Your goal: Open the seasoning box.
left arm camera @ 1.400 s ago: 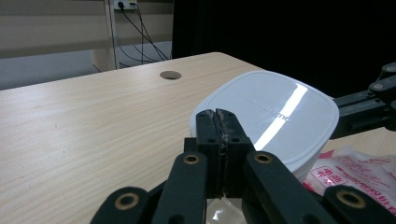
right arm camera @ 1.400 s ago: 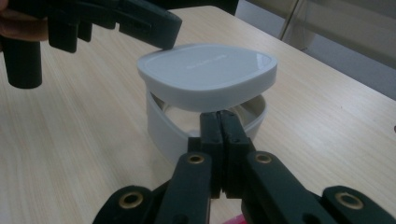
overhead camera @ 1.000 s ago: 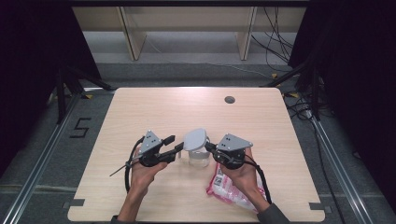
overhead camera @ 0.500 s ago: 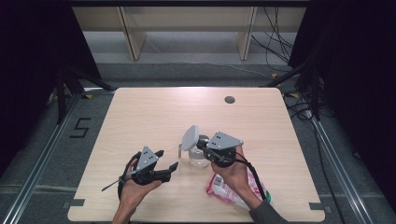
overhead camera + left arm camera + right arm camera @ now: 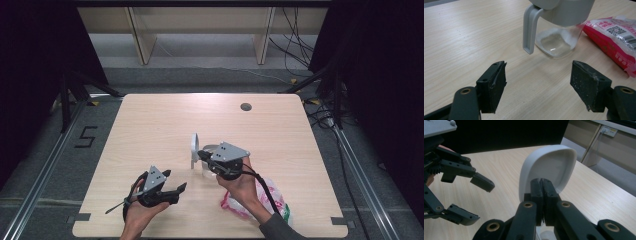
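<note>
White lid (image 5: pixel 548 167) stood upright, pinched by the right gripper (image 5: pixel 206 155).
It hung above the glass jar (image 5: pixel 556 41) mid-table; the left gripper (image 5: pixel 175 182), jaws spread and empty, lay near, pointing at the jar.
</note>
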`<state>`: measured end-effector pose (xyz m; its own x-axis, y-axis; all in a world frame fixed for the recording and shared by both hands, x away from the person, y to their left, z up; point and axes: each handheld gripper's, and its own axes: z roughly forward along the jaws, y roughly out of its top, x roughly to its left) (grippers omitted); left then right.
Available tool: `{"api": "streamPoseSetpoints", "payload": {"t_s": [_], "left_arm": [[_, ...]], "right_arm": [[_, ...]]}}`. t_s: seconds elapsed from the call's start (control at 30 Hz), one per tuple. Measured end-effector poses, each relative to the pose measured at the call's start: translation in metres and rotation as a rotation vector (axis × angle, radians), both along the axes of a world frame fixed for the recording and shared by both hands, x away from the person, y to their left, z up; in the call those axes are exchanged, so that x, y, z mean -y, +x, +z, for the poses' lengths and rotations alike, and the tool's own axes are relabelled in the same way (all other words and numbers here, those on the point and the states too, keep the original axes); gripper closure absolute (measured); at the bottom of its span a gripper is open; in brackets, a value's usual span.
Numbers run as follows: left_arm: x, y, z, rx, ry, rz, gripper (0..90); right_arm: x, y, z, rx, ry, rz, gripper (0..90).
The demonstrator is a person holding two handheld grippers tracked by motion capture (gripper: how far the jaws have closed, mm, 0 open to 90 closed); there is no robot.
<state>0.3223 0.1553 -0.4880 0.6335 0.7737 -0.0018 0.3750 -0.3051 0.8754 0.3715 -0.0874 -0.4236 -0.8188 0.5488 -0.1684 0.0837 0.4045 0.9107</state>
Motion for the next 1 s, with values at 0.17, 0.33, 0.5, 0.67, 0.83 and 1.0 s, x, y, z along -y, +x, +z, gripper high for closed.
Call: {"api": "streamPoseSetpoints", "payload": {"t_s": [0.17, 0.33, 0.5, 0.67, 0.83, 1.0], "left_arm": [[-0.002, 0.0, 0.0, -0.001, -0.002, 0.002, 27.9], [-0.006, 0.0, 0.001, 0.001, -0.023, 0.021, 27.6], [-0.004, -0.001, -0.001, -0.008, -0.02, 0.005, 27.2], [-0.007, 0.0, -0.002, -0.01, -0.007, 0.005, 27.1], [-0.005, -0.001, -0.005, -0.033, -0.034, 0.01, 27.0], [-0.004, -0.002, -0.005, -0.041, -0.028, 0.011, 27.1]], "right_arm": [[0.004, -0.009, -0.001, -0.024, -0.02, 0.023, 88.9], [0.021, -0.024, -0.011, -0.06, -0.069, 0.041, 88.9], [0.041, -0.032, -0.022, -0.1, -0.102, 0.037, 89.8], [0.054, -0.042, -0.037, -0.161, -0.143, 0.03, 90.0], [0.061, -0.053, -0.048, -0.197, -0.174, 0.042, 90.0], [0.059, -0.059, -0.055, -0.207, -0.217, 0.066, 90.0]]}}
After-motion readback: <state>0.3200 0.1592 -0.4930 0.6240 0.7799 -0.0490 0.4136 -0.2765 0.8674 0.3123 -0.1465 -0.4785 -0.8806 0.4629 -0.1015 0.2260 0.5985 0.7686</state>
